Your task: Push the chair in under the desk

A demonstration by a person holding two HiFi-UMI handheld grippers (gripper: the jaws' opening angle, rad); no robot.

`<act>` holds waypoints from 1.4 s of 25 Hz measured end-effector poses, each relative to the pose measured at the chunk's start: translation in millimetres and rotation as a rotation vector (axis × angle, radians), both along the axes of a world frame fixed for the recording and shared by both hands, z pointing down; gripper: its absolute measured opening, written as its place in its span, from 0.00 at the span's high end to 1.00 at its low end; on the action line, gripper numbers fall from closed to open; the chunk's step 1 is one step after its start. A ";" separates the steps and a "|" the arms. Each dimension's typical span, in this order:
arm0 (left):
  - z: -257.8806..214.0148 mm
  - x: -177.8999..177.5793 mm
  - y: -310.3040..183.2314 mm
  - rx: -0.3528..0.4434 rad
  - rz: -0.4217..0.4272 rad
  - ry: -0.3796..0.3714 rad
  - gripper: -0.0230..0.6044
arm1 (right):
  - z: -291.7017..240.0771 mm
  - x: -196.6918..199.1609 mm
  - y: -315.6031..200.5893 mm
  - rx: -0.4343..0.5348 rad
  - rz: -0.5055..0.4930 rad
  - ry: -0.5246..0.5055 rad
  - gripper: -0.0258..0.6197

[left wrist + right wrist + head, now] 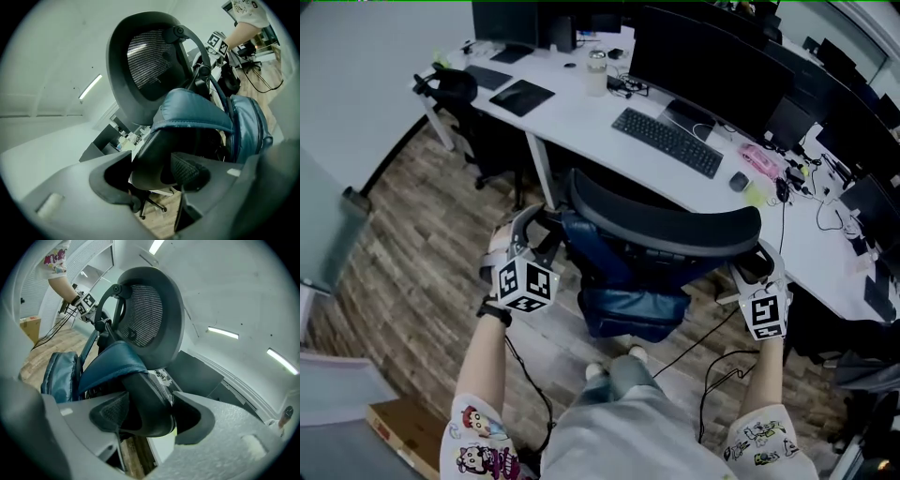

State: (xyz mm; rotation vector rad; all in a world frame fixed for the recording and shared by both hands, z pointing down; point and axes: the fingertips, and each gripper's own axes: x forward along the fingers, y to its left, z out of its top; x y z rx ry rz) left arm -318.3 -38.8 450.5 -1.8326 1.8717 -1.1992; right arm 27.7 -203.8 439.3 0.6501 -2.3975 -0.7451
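A black mesh office chair (pixel 675 225) stands with its back towards me, seat partly under the white desk (pixel 581 112). A blue bag (pixel 633 305) hangs behind its back. My left gripper (pixel 546 225) grips the left end of the curved backrest, and my right gripper (pixel 757 265) grips the right end. In the left gripper view the jaws (pixel 154 171) close round the dark backrest edge (pixel 150 159), below the headrest (pixel 145 61) and beside the blue bag (pixel 248 126). In the right gripper view the jaws (pixel 147 416) clamp the same edge (pixel 145 399) from the other side.
On the desk lie a keyboard (pixel 667 142), monitors (pixel 703 61), a cup (pixel 597 73) and cables. A second black chair (pixel 450 89) stands at the desk's left end. A cardboard box (pixel 403 427) sits on the wood floor at lower left. Cables (pixel 694 347) run by my feet.
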 end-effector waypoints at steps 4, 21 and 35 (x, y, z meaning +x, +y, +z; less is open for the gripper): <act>-0.2 -12.9 -9.0 0.001 0.023 -0.003 0.55 | 1.1 -10.1 -2.1 -0.010 0.021 0.020 0.52; 0.5 -69.5 -64.0 -0.009 0.060 -0.002 0.55 | 1.3 -54.1 -36.2 0.020 0.081 0.051 0.54; -4.2 -129.4 -115.4 0.020 0.110 -0.009 0.54 | -2.8 -103.6 -65.4 0.058 0.143 0.037 0.56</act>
